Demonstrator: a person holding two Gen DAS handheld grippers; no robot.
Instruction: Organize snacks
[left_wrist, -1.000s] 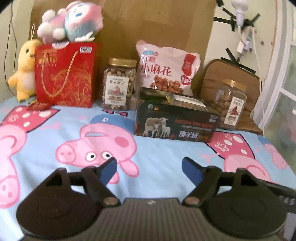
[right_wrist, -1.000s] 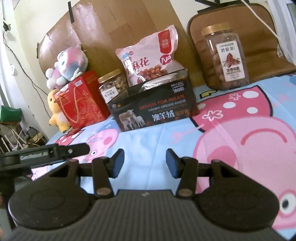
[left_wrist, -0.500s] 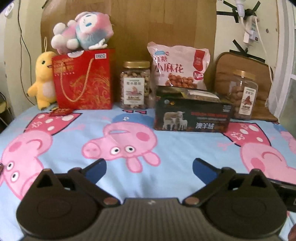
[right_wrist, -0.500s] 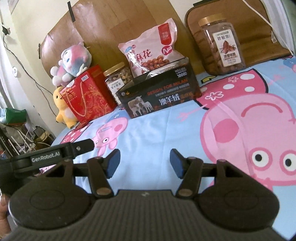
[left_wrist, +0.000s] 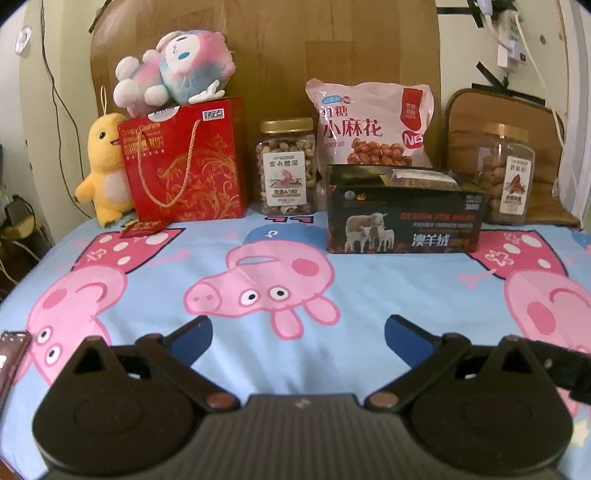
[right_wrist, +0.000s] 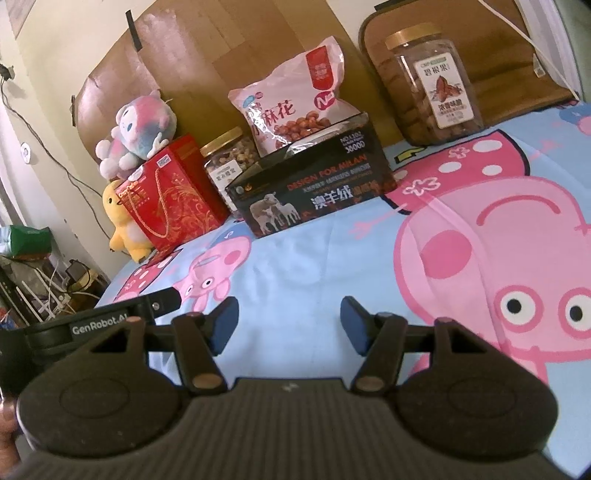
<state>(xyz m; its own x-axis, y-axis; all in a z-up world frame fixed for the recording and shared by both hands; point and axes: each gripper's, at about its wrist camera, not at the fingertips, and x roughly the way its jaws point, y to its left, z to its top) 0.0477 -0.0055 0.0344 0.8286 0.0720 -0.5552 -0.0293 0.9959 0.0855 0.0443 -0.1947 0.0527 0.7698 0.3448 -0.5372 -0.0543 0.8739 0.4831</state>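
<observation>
1. Left wrist view: your left gripper (left_wrist: 297, 338) hangs over the near part of the bed, its jaws spread wide with nothing between them, only the cartoon-pig sheet (left_wrist: 258, 291) below.
2. Along the far edge of the bed, against the wooden headboard (left_wrist: 266, 55), the snacks stand in a row. From the left: a red gift bag (left_wrist: 184, 162), a nut jar with a gold lid (left_wrist: 287, 166), a pink snack bag (left_wrist: 373, 125) and, towards the far right corner, a second jar (left_wrist: 508, 173).
3. A dark box with sheep on it (left_wrist: 402, 225) sits just in front of the pink snack bag, open at the top with a packet showing inside.
4. A pink and blue plush (left_wrist: 173, 70) lies on top of the red gift bag; a yellow plush (left_wrist: 103, 170) stands at its left side, by the far left corner.
5. Right wrist view: your right gripper (right_wrist: 288, 325) is also over bare sheet, jaws apart and empty, well short of the dark box (right_wrist: 310, 192).
6. The second jar (right_wrist: 432, 81) leans against a brown cushion (right_wrist: 495, 85) at the far right.
7. The left gripper's body shows at the left edge of this view.
</observation>
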